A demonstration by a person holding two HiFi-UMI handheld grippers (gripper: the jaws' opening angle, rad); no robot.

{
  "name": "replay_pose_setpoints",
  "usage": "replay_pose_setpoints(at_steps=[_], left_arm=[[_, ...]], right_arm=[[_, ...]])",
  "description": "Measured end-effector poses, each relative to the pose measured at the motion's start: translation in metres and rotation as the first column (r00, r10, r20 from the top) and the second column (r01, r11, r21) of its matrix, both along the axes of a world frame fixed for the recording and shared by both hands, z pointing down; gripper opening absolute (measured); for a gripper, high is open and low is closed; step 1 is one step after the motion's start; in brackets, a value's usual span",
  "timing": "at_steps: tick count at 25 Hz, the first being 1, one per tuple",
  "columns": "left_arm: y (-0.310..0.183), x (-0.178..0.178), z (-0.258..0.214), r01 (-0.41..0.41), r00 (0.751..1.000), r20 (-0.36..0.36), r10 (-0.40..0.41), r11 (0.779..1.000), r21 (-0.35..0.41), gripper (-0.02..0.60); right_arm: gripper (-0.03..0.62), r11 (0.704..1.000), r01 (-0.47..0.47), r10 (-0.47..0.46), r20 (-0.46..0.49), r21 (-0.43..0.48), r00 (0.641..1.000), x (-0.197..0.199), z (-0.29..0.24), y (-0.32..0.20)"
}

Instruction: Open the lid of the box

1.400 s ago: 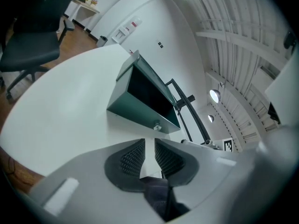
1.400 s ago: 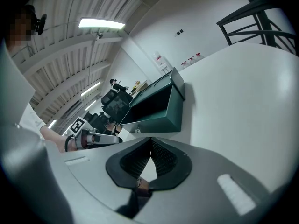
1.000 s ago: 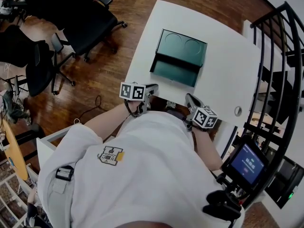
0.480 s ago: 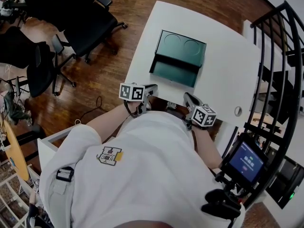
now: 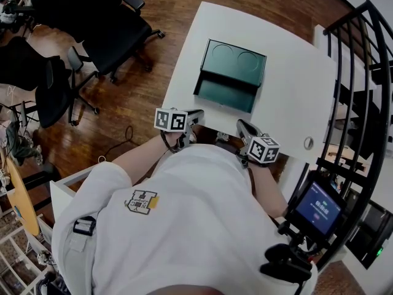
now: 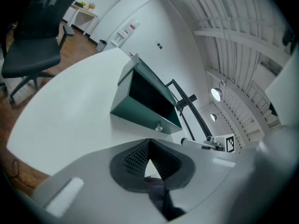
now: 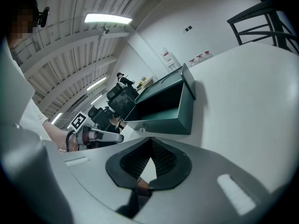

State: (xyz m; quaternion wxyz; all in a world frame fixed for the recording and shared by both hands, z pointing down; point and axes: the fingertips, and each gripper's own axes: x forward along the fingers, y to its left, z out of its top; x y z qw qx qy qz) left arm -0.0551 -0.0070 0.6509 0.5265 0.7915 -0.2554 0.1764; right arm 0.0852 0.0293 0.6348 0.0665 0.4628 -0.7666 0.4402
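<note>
1. Left gripper (image 5: 196, 115): jaws pressed together, nothing between them. Held at the near edge of the white table (image 5: 295, 97), short of the box.
2. Box (image 5: 226, 92): dark green, mid-table, lid (image 5: 238, 59) open and tipped back.
3. Right gripper (image 5: 241, 126): jaws closed, empty, also at the near edge.

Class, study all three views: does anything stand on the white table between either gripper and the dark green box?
Nothing visible does. Only bare white table lies between the shut, empty left gripper, the shut, empty right gripper and the dark green rectangular box, whose lid is already open.
</note>
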Motion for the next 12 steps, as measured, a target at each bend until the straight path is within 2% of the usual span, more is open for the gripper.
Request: replay_pose_setpoints(at_steps=[12], left_arm=[[0.0001, -0.0006, 0.0004, -0.014, 1.000, 0.000, 0.014, 1.000, -0.001, 0.000]], right_arm=[[0.000, 1.000, 0.012, -0.012, -0.013, 0.006, 1.000, -0.0032, -0.0011, -0.0018]])
